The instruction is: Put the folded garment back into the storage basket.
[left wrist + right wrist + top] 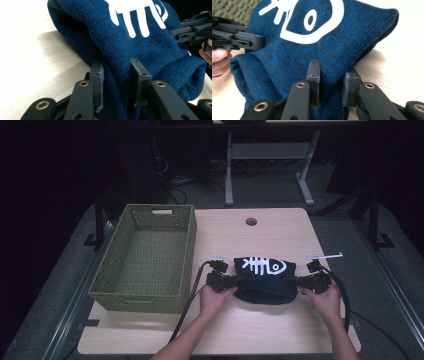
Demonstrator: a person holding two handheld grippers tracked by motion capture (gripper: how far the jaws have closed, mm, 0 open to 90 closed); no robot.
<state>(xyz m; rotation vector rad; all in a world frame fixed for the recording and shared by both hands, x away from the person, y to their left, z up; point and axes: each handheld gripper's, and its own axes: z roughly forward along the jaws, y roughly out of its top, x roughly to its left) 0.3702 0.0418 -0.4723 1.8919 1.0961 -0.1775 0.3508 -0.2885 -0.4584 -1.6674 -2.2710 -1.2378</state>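
A light wooden table (260,330) is being seen from above, its round cable hole (251,221) being set near the far edge, about midway along it. A green woven basket (145,257) is being carried on the left side of the table, running from the far left corner almost to the near edge. A dark blue knitted hat (265,279) with a white fish-bone print is being borne just right of the basket, near the table's middle, slightly toward the near edge. Black cables (187,302) are being trailed across the near part of the table.
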